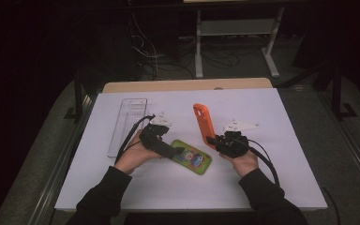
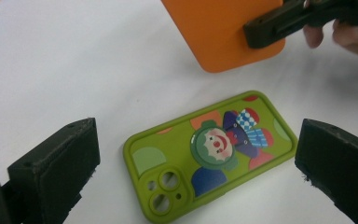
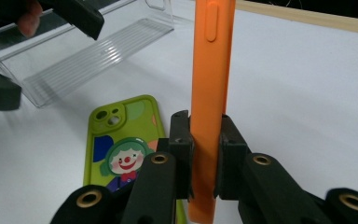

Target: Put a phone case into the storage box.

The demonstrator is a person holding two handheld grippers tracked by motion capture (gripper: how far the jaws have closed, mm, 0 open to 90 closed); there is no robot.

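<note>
Clown print on green case (image 2: 209,151) shows clearest between left tongs (image 2: 191,168)

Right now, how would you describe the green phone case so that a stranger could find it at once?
On the white table, look between the person's two hands. The green phone case lies flat there, under the open left tongs. Unlike the plain orange case held upright beside it, it carries a clown picture.

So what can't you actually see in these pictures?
- Orange case: in the right gripper view its top is cut off by the frame edge, its lower part hidden between the right tool jaws.
- Green case: in the high view the clown print is too small to read, one end covered by the left tool.
</note>
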